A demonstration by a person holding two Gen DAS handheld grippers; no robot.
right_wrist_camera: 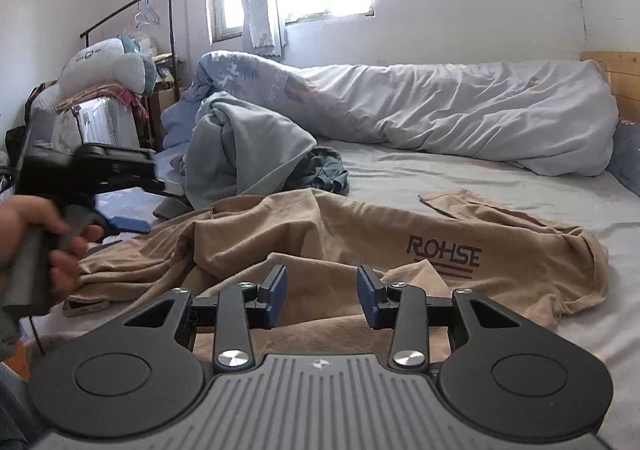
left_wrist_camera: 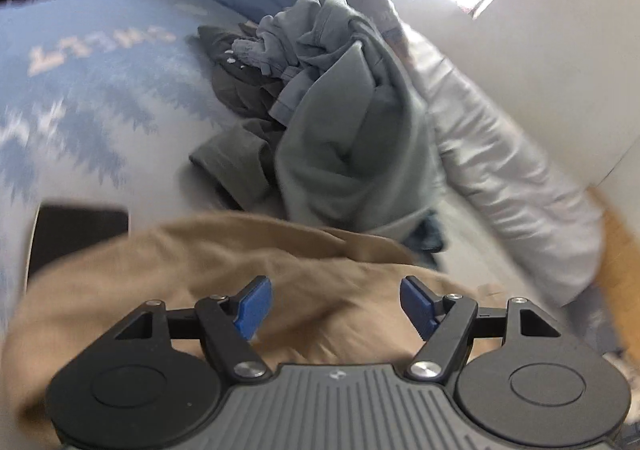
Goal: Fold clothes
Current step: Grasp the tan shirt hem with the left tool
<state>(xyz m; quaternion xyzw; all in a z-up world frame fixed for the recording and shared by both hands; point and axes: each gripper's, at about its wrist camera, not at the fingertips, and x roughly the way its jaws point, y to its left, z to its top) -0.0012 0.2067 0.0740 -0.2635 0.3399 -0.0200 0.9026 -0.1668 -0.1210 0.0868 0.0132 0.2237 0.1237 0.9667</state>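
A tan T-shirt [right_wrist_camera: 360, 234] with "ROHSE" printed on it lies crumpled across the grey bed sheet [right_wrist_camera: 480, 177]. My right gripper [right_wrist_camera: 322, 296] is open and empty just above the shirt's near edge. My left gripper [left_wrist_camera: 336, 306] is open and empty over the same tan shirt [left_wrist_camera: 240, 270]; it also shows in the right wrist view [right_wrist_camera: 128, 223] at the left, held in a hand above the shirt's left end. A pile of grey and dark clothes [left_wrist_camera: 320, 109] lies beyond the shirt.
A rolled pale-blue duvet [right_wrist_camera: 440, 109] lies along the far side of the bed. A grey-blue garment heap [right_wrist_camera: 248, 145] sits behind the shirt. A dark phone [left_wrist_camera: 80, 234] lies on the bed at the left. A clothes rack [right_wrist_camera: 132, 13] and stacked bedding stand at the far left.
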